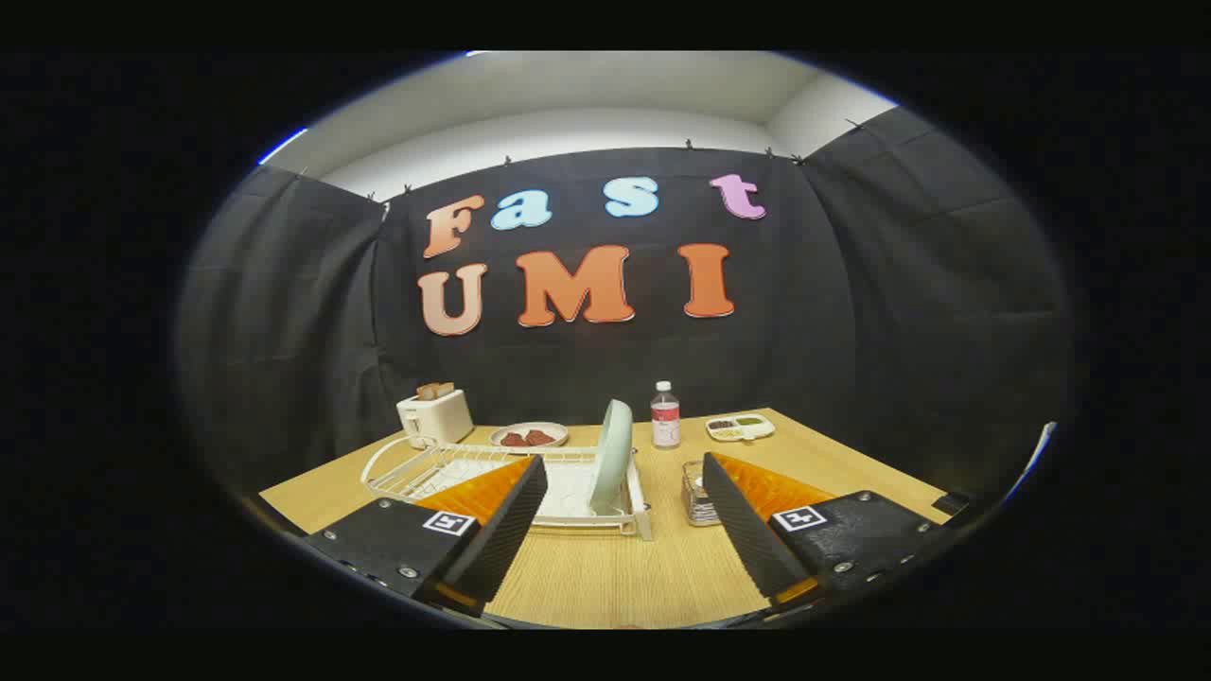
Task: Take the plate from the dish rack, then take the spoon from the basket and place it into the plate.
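Beyond the spread, empty fingers of the gripper [624, 492], pale green plate [612, 456] standing on edge in the white dish rack [445, 468] on the table: approach straight, pinch its upper rim, lift vertically clear of the wires.

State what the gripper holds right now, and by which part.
Nothing is held. The gripper is open, its fingers apart above the table, with the plate standing upright in the dish rack just ahead of them.
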`<state>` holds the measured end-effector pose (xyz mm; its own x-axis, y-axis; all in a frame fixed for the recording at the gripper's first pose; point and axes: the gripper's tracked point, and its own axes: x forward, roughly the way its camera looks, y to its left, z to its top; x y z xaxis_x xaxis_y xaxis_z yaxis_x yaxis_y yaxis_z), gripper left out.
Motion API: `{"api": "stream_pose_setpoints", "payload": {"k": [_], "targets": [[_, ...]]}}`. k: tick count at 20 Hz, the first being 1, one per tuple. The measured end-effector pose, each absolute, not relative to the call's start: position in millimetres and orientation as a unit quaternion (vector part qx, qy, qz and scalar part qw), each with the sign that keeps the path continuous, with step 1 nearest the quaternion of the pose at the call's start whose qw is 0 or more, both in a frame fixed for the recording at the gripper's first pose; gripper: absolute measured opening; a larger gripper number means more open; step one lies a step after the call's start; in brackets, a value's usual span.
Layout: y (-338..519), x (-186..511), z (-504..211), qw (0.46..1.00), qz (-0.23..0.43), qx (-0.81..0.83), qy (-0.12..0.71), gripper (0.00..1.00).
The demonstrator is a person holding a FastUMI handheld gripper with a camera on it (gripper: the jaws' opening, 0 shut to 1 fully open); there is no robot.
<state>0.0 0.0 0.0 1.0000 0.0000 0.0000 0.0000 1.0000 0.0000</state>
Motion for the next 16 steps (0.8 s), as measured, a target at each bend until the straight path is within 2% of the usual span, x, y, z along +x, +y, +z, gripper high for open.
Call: {"api": "stream_pose_setpoints", "payload": {"k": [16], "targets": [[4.9, 5.7, -2.9, 1.000, -0.004, -0.011, 0.002, 0.98]]}}
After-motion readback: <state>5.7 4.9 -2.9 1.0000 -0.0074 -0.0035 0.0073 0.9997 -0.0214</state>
